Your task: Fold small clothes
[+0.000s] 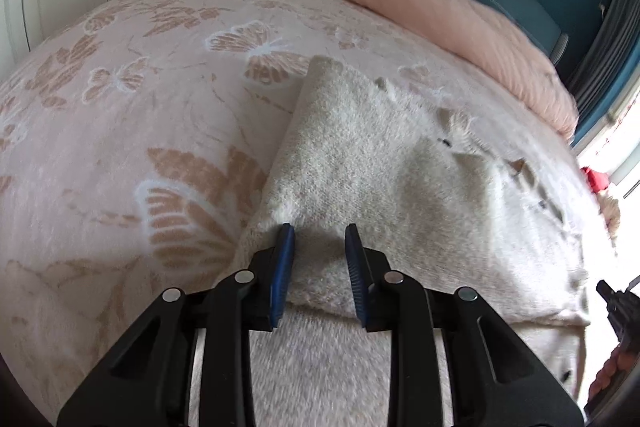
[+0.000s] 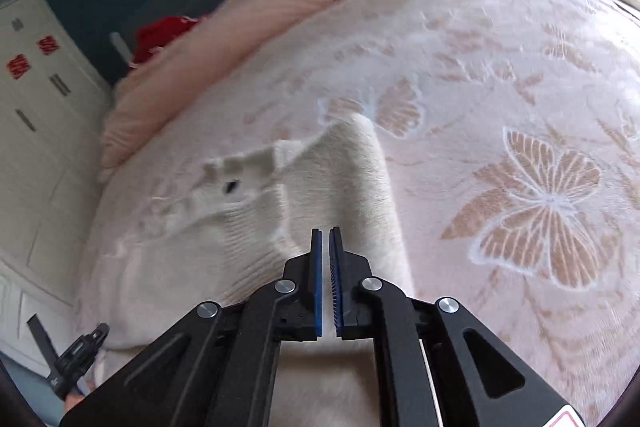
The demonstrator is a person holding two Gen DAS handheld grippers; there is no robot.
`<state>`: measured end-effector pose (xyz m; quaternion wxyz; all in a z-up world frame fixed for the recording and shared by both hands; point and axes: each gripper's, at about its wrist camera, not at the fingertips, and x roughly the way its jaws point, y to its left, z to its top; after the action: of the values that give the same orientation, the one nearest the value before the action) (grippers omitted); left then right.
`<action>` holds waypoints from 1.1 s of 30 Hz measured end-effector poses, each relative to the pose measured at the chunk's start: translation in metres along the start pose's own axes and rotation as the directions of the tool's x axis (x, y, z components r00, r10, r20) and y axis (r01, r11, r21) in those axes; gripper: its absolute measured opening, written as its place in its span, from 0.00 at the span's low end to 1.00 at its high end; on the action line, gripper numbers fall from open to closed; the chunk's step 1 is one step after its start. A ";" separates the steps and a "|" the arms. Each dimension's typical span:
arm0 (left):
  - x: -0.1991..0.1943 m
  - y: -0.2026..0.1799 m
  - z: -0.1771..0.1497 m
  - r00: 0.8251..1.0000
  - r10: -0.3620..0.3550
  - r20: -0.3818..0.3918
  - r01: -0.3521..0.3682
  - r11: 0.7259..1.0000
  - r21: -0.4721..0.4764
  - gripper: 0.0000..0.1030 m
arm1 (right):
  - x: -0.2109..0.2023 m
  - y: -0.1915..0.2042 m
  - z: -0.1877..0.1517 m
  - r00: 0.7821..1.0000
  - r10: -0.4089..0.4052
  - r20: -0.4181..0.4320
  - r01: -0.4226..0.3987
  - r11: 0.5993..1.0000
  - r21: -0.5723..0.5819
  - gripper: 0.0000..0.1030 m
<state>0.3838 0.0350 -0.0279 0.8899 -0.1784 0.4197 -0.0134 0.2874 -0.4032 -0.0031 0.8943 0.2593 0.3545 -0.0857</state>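
Cream knit garment (image 1: 380,163) is lying on the bed (image 1: 120,107), over the butterfly-print blanket, partly folded, with one side flap doubled over the body. I am reading this as mid-fold. Left tongs (image 1: 319,239) are standing apart, hovering over the folded layer near its left-hand crease, gripping nothing. Right tongs (image 2: 325,239) are drawn nearly together, with a thin gap showing; I cannot tell whether any cloth is pinched, and none is showing between the pads. The garment in the right wrist view (image 2: 280,227) is showing a small dark button by its placket. In my judgement the next move is calling for both tongs pinching the near hem and carrying it toward the far edge.
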 end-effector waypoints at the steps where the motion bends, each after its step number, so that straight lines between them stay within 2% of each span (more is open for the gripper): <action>1: -0.009 0.001 -0.001 1.000 -0.003 0.010 0.003 1.000 0.001 0.25 | -0.008 0.006 -0.003 1.000 0.024 0.002 -0.024 1.000 -0.020 0.07; 2: -0.022 0.002 -0.005 1.000 -0.001 0.026 0.001 1.000 0.008 0.29 | -0.011 0.016 -0.008 0.999 0.049 -0.008 -0.050 0.998 -0.045 0.07; 3: -0.029 0.002 -0.008 0.999 0.016 0.036 -0.016 1.000 0.008 0.43 | -0.010 0.027 -0.012 0.998 0.059 -0.030 -0.062 0.995 -0.081 0.07; 5: -0.039 0.006 -0.018 0.998 0.050 0.047 -0.050 0.999 0.004 0.52 | 0.006 0.045 -0.019 0.997 0.030 -0.069 -0.041 0.985 -0.169 0.07; 6: -0.037 0.008 -0.021 0.997 0.067 0.037 -0.068 0.998 0.011 0.52 | 0.015 0.048 -0.020 0.997 0.008 -0.072 -0.022 0.981 -0.190 0.07; 8: -0.023 0.014 -0.024 0.989 0.147 -0.012 -0.146 0.989 0.022 0.52 | 0.032 0.042 -0.018 0.995 -0.021 -0.099 0.007 0.989 -0.150 0.06; 10: -0.020 0.021 -0.023 0.989 0.145 -0.023 -0.146 0.989 -0.011 0.52 | 0.027 0.031 -0.018 0.996 -0.029 -0.090 0.024 0.998 -0.051 0.08; 12: -0.022 0.025 -0.019 0.990 0.140 -0.021 -0.141 0.989 -0.036 0.52 | 0.017 0.024 -0.020 0.998 -0.013 -0.058 0.013 1.000 0.002 0.21; 13: -0.020 0.025 -0.018 0.989 0.144 -0.022 -0.144 0.989 -0.039 0.52 | 0.018 0.021 -0.019 0.998 -0.006 -0.056 0.008 1.000 0.023 0.50; 14: -0.018 0.026 -0.017 0.988 0.151 -0.021 -0.152 0.988 -0.037 0.52 | 0.021 0.019 -0.019 0.998 0.006 -0.056 -0.003 0.999 0.043 0.62; 15: -0.017 0.026 -0.017 0.987 0.160 -0.016 -0.160 0.987 -0.034 0.52 | 0.027 0.018 -0.019 0.997 0.014 -0.073 -0.011 0.999 0.043 0.61; 16: -0.016 0.025 -0.017 0.986 0.167 -0.010 -0.168 0.985 -0.033 0.52 | 0.036 0.020 -0.019 0.994 0.019 -0.104 -0.016 1.000 0.026 0.43; 17: -0.015 0.026 -0.016 0.984 0.176 -0.003 -0.176 0.984 -0.041 0.53 | 0.044 0.022 -0.020 0.991 0.015 -0.136 -0.015 1.000 0.000 0.05; 18: -0.016 0.029 -0.014 0.984 0.175 0.006 -0.175 0.983 -0.062 0.52 | 0.047 0.027 -0.022 0.988 0.014 -0.153 -0.017 1.000 -0.020 0.08; 19: -0.018 0.032 -0.013 0.984 0.177 0.015 -0.175 0.981 -0.086 0.51 | 0.041 0.030 -0.021 0.992 0.022 -0.127 -0.027 0.999 -0.035 0.07; 21: -0.020 0.040 -0.012 0.983 0.179 0.034 -0.173 0.976 -0.133 0.51 | 0.013 0.037 -0.016 0.998 0.062 -0.029 -0.064 0.996 -0.062 0.06; 23: -0.016 0.044 -0.012 0.983 0.182 0.026 -0.178 0.975 -0.131 0.51 | -0.002 0.032 -0.017 0.997 0.070 0.027 -0.068 0.995 -0.067 0.06; 24: -0.015 0.043 -0.014 0.982 0.186 0.026 -0.182 0.976 -0.122 0.51 | 0.007 0.025 -0.021 1.000 0.028 -0.007 -0.029 0.996 -0.081 0.06; 26: -0.015 0.038 -0.014 0.979 0.201 0.025 -0.198 0.975 -0.098 0.52 | 0.038 0.011 -0.036 0.991 -0.046 -0.127 0.033 0.994 -0.105 0.06; 28: -0.014 0.037 -0.014 0.979 0.204 0.018 -0.202 0.975 -0.088 0.52 | 0.024 0.005 -0.036 0.995 -0.007 -0.100 0.000 0.998 -0.069 0.08; 29: -0.016 0.038 -0.014 0.981 0.196 0.010 -0.195 0.978 -0.081 0.53 | 0.014 0.004 -0.033 0.995 0.005 -0.101 -0.009 0.999 -0.031 0.15; 30: -0.019 0.038 -0.014 0.982 0.187 0.002 -0.186 0.980 -0.070 0.53 | 0.000 0.003 -0.031 0.995 0.015 -0.095 -0.015 1.000 -0.001 0.17; 33: -0.042 0.040 -0.023 0.992 0.111 -0.056 -0.113 0.993 -0.035 0.54 | -0.050 0.002 -0.038 0.997 0.012 -0.080 -0.016 0.999 -0.049 0.22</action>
<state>0.3339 0.0729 -0.0232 0.8740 -0.1710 0.4530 0.0397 0.2288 -0.3828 0.0088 0.8862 0.2429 0.3899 -0.0601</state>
